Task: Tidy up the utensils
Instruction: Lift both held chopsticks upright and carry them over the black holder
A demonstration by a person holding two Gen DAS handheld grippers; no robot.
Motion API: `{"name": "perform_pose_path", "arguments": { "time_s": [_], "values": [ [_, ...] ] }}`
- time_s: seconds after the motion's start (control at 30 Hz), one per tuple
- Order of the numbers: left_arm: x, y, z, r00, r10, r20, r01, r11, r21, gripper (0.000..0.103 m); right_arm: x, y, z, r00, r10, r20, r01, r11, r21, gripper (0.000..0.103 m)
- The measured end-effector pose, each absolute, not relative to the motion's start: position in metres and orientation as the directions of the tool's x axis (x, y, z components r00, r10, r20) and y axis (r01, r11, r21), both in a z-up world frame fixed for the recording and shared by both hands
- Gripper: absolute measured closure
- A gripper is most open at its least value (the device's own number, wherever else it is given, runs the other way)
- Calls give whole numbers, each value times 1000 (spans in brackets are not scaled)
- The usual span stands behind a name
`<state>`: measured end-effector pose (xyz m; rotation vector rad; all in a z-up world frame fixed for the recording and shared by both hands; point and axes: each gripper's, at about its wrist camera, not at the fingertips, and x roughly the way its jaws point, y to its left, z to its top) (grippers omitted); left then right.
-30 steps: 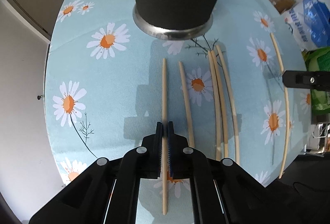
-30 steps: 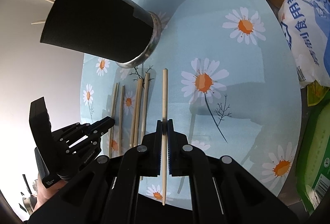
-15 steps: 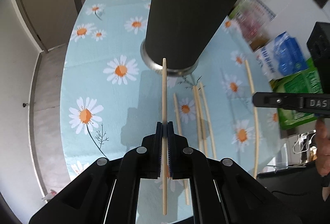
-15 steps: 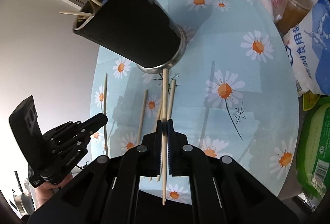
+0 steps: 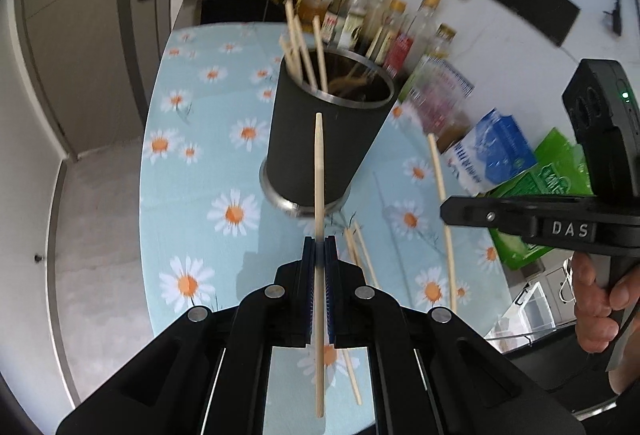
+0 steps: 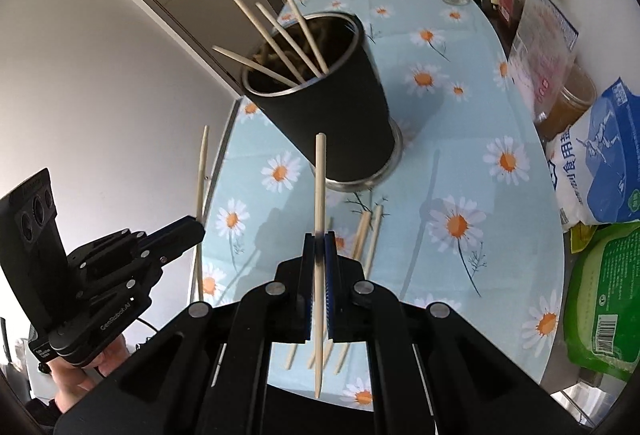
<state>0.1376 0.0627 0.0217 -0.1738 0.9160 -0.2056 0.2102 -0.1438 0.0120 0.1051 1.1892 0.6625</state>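
— Daisy-print cloth on a round table [image 5: 192, 219], a grey door to the far side of my fingers, bottles [image 5: 384, 23] lined along the wall beyond. What do you hold?

— One chopstick each. Starting on the left: my left gripper [image 5: 319, 255] is clamped tight on a pale wooden chopstick [image 5: 319, 171], which runs straight out along my fingers, tapered tip forward. On the right, my right gripper [image 6: 319, 251] pinches a second chopstick [image 6: 320, 187] the same way.

— And the holder?

— Black, tapered cup [image 5: 326, 139] with a steel rim and foot, straight ahead of both sets of fingers and below the tips. Several sticks already lean inside it. Its mouth lies just past the left chopstick's tip; the left looks slightly nearer.

— What decides the drop?

— I'd say tipping each stick steeper, so its long axis points down into the mouth and not at the matte wall. Smooth, thin wood may slide in my pads.

— Anything left?

— A few loose chopsticks [image 6: 370, 235] lie flat on the cloth under my fingers.
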Motion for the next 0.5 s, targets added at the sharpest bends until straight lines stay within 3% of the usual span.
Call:
{"name": "perform_pose_path", "arguments": {
  "time_s": [0.5],
  "values": [
    [170, 61, 75, 733, -294, -613, 208, 956, -209, 99, 241, -134, 72, 354, 617, -703, -456, 770, 446, 98]
  ]
}}
